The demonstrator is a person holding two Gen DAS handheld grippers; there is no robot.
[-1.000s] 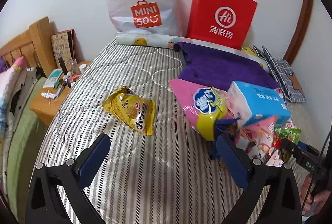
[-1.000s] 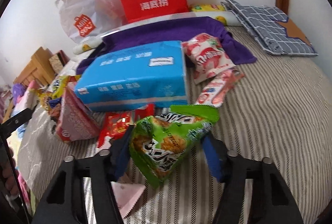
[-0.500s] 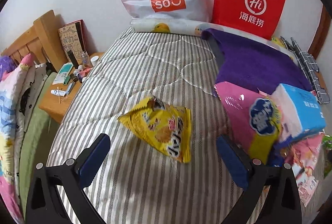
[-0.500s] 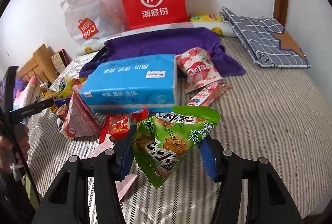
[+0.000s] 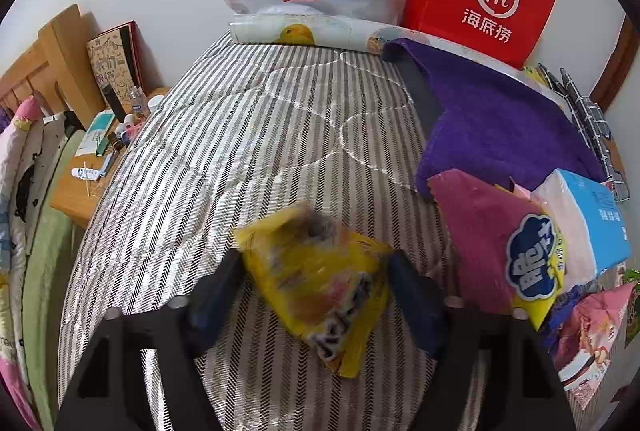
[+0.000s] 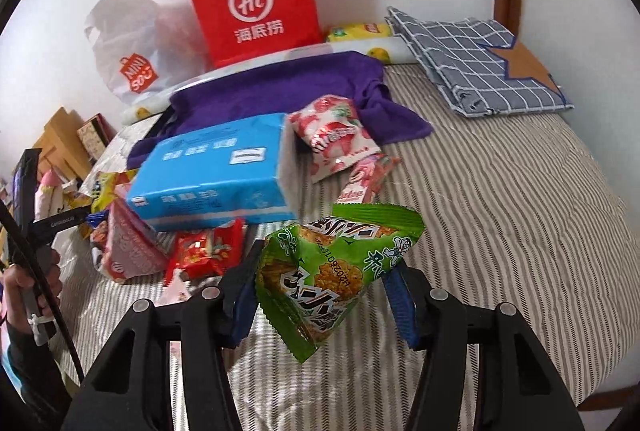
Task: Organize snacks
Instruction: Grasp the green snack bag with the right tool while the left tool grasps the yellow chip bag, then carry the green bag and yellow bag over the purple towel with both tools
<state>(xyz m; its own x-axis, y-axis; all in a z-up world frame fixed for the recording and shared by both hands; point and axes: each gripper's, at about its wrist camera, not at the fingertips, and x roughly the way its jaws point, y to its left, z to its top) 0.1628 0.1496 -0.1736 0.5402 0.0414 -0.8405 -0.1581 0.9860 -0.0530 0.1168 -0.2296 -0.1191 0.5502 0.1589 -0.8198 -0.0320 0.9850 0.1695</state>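
The left gripper is closing around the yellow bag, which lies alone on the striped bed; blur hides whether the pads press it yet. The right gripper holds the green bag clamped, lifted off the bed just in front of the pile by the blue pack, probably so the two similar bags can be put together.

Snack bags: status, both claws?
Left claw closing around yellow bag. Right claw gripping green bag, lifted. Nothing in the way.
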